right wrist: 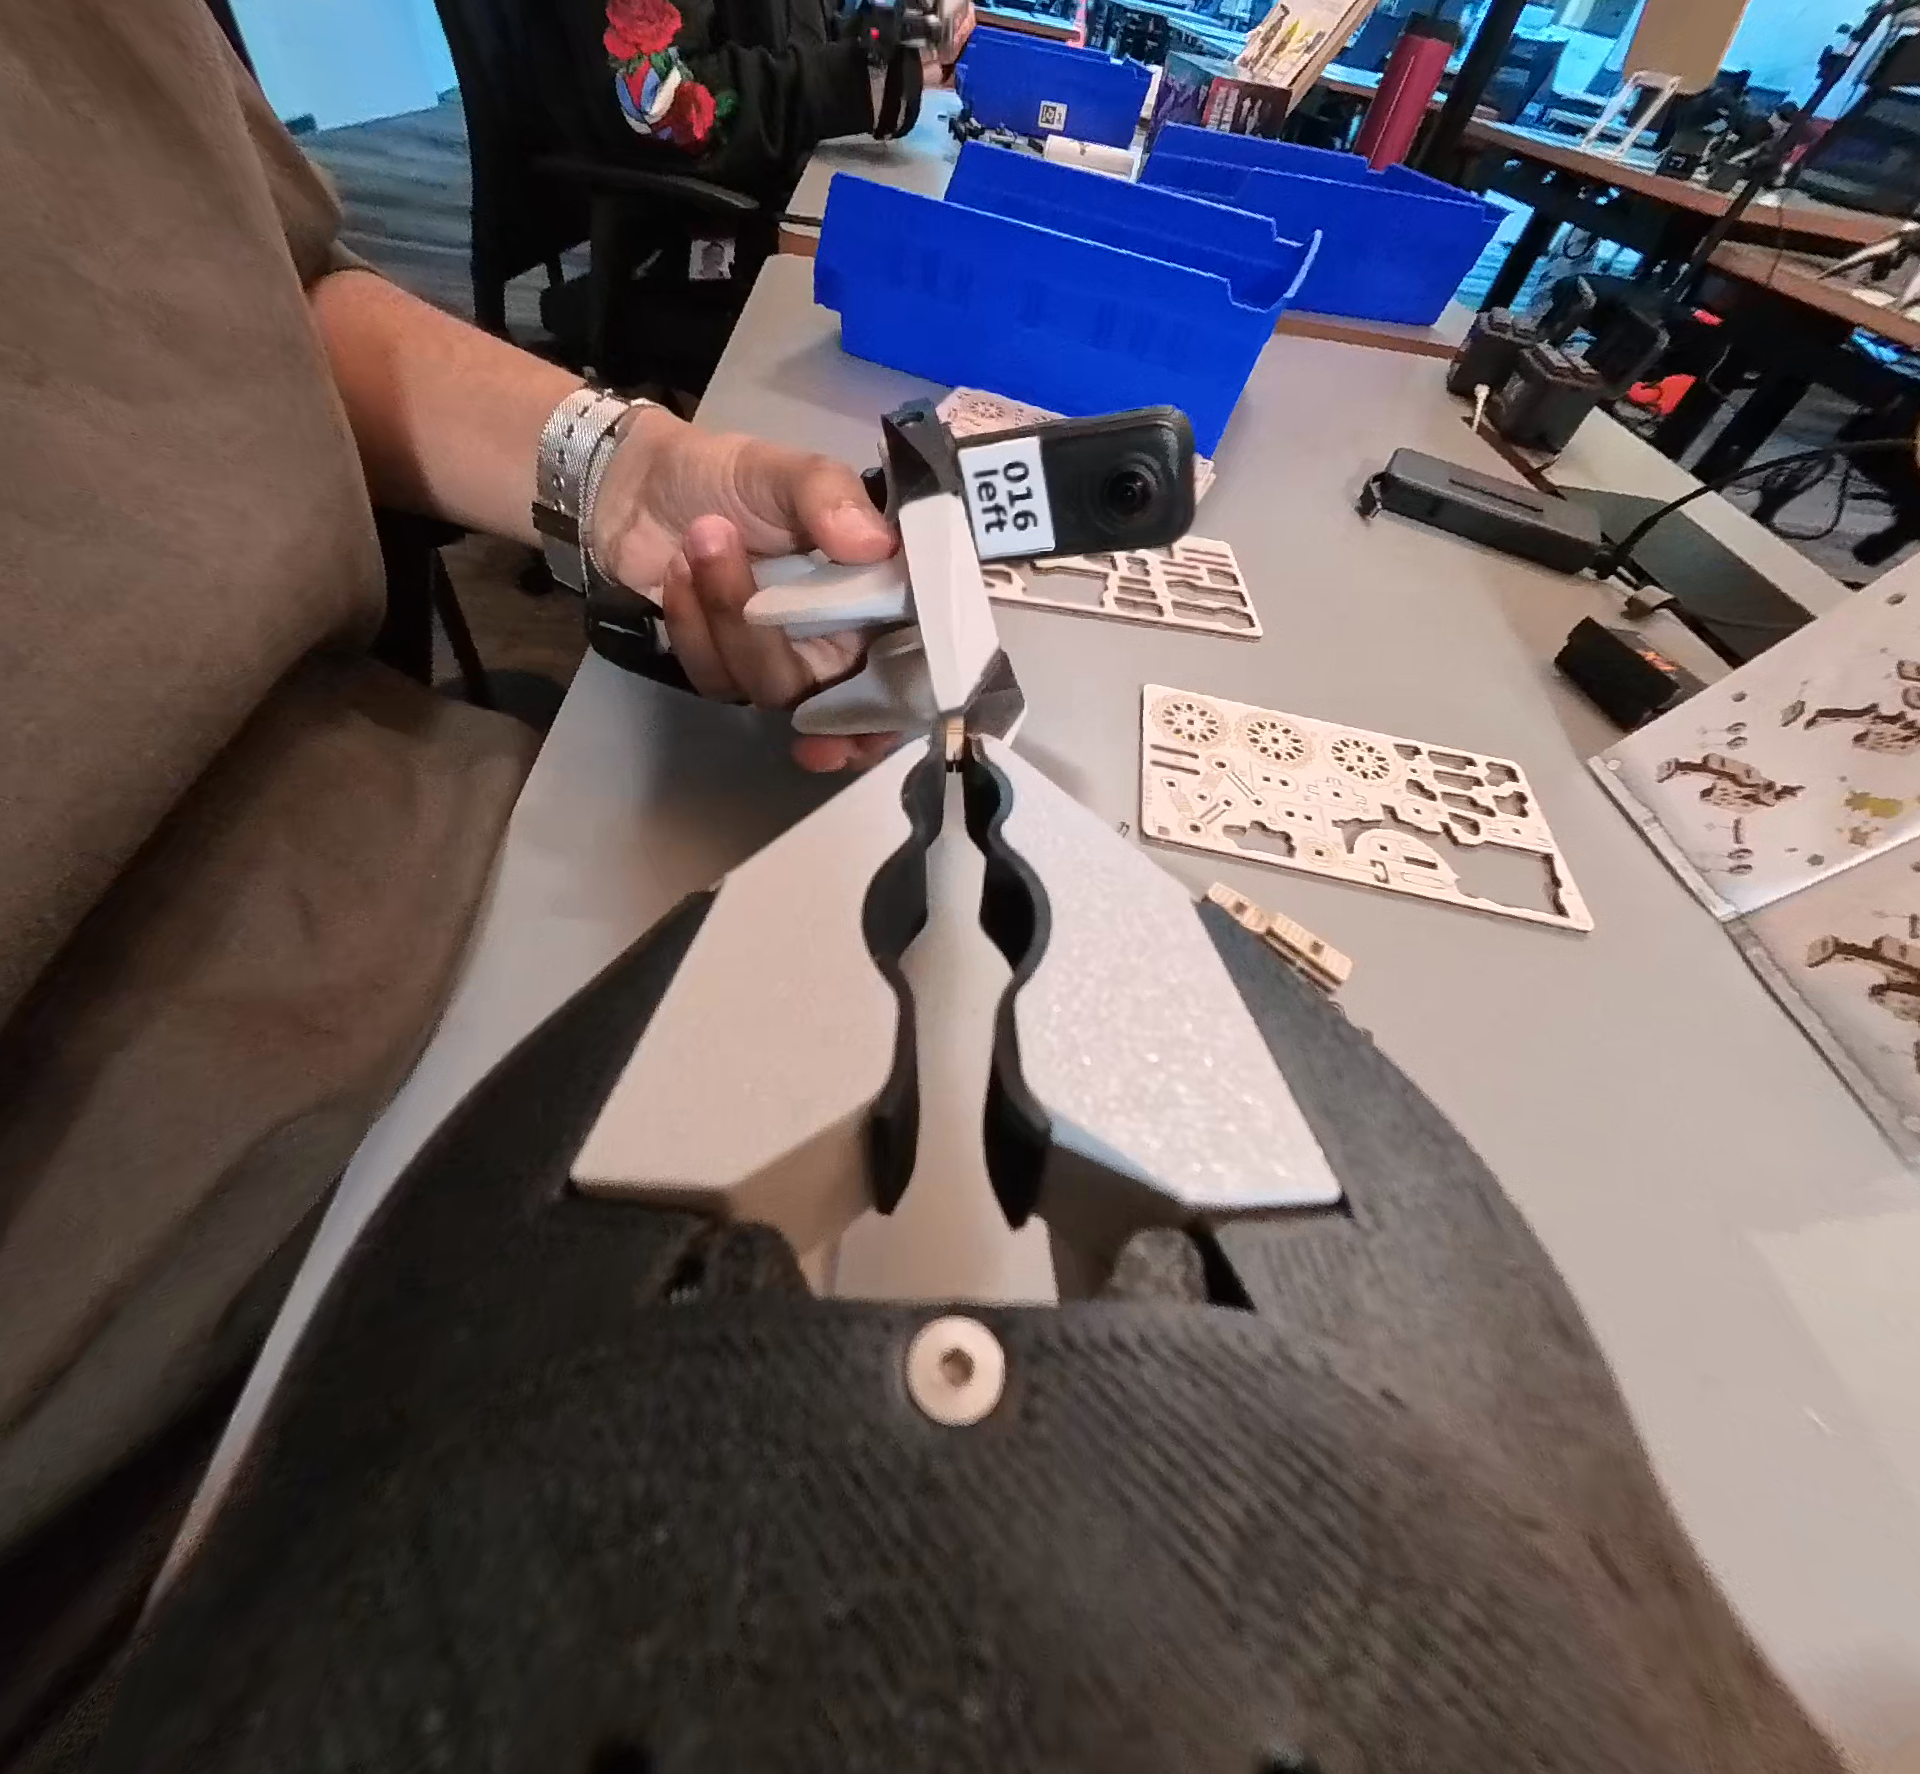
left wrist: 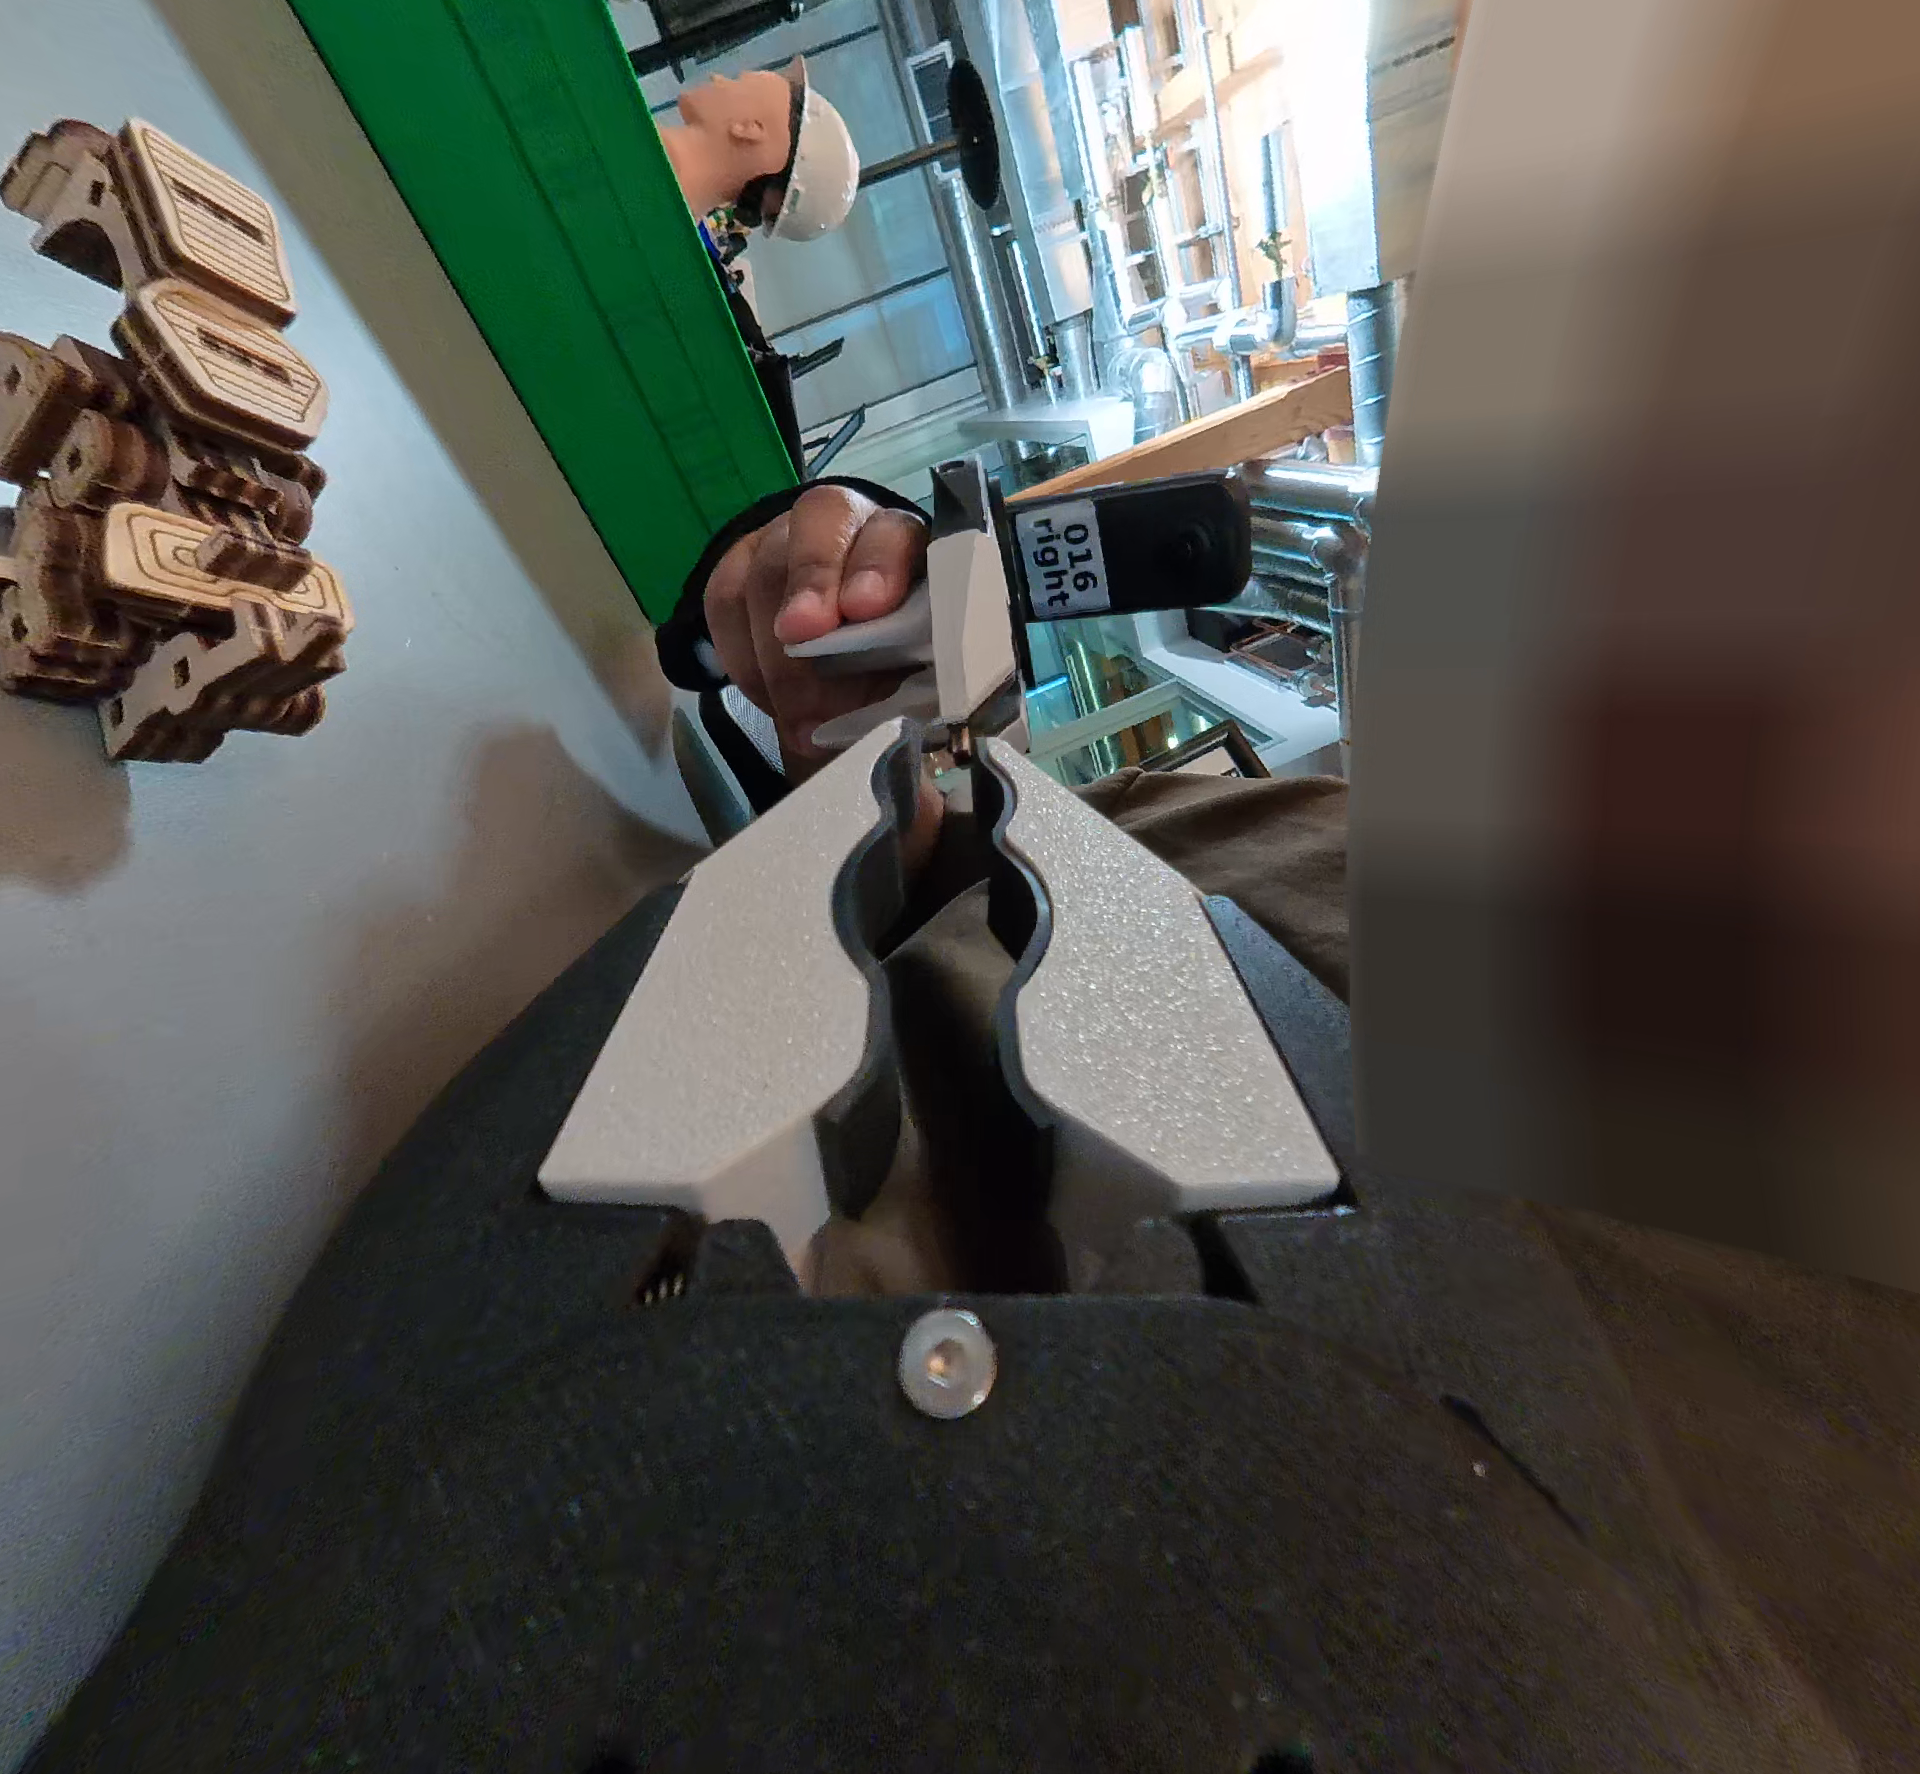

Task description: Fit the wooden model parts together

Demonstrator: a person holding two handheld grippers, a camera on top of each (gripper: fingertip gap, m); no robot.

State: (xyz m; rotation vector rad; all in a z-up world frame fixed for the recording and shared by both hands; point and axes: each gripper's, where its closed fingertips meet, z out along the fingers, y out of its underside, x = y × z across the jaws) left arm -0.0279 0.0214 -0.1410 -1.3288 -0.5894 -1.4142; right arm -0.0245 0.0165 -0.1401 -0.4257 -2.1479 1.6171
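Note:
My left gripper and my right gripper meet tip to tip in the air above the table's near edge. A small wooden part sits pinched where the tips meet. It also shows in the left wrist view. Both pairs of jaws are closed down on it, and I cannot tell if it is one piece or two. The right gripper shows opposite in the left wrist view, and the left gripper in the right wrist view. A partly built wooden model lies on the grey table.
Two laser-cut wooden sheets, loose wooden pieces and instruction pages lie on the table. Blue bins stand behind, a green bin by the model. Black devices lie at the right. A person's torso is close on the left. My two grippers' fingertips are within a few centimetres of each other.

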